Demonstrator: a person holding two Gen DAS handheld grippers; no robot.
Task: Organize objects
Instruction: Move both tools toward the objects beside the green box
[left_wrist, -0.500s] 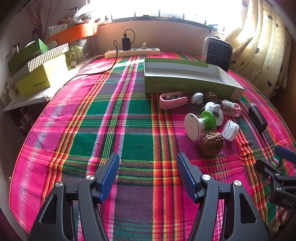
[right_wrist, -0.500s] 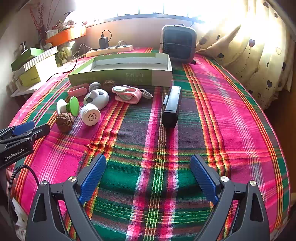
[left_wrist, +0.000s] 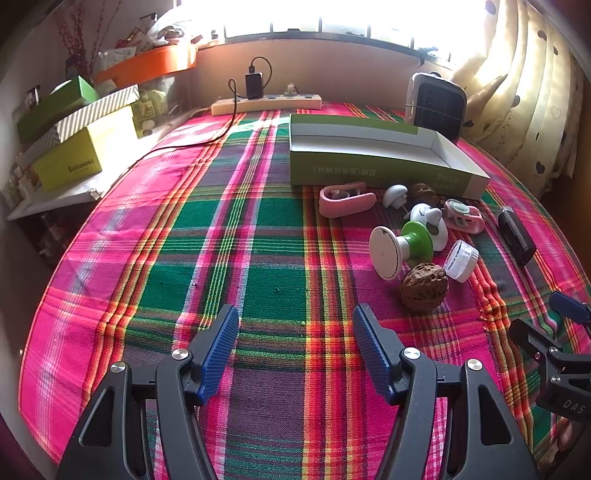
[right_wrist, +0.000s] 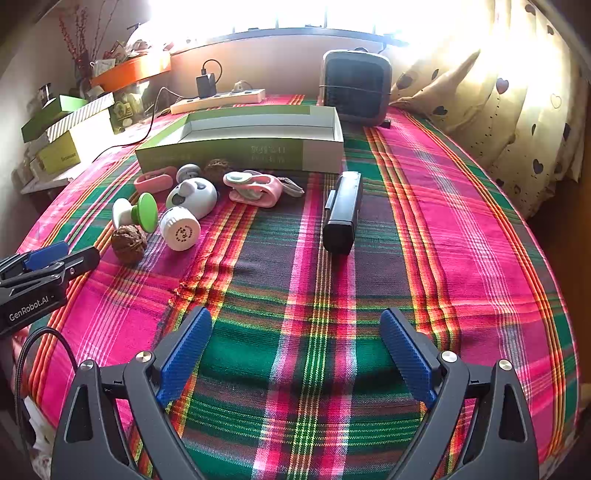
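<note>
An open green-and-white box (left_wrist: 373, 168) (right_wrist: 236, 149) lies on the plaid tablecloth. In front of it lie a walnut (left_wrist: 424, 287) (right_wrist: 128, 239), a green-and-white spool (left_wrist: 402, 247) (right_wrist: 136, 214), a white cap (left_wrist: 461, 260) (right_wrist: 181, 229), a white round gadget (right_wrist: 192, 197), a pink clip (left_wrist: 345, 199) (right_wrist: 153, 182), a pink-and-green clip (right_wrist: 255, 188), a second walnut (right_wrist: 217, 167) and a black stapler-like bar (left_wrist: 515, 236) (right_wrist: 342, 212). My left gripper (left_wrist: 295, 350) is open and empty, short of the walnut. My right gripper (right_wrist: 295, 354) is open and empty, short of the black bar.
A small heater (right_wrist: 356, 86) stands behind the box. A power strip (left_wrist: 266, 103) with a charger lies at the back edge. Stacked boxes (left_wrist: 70, 144) and an orange tray (left_wrist: 147, 64) sit on a shelf at the left. Curtains (right_wrist: 498, 92) hang at the right.
</note>
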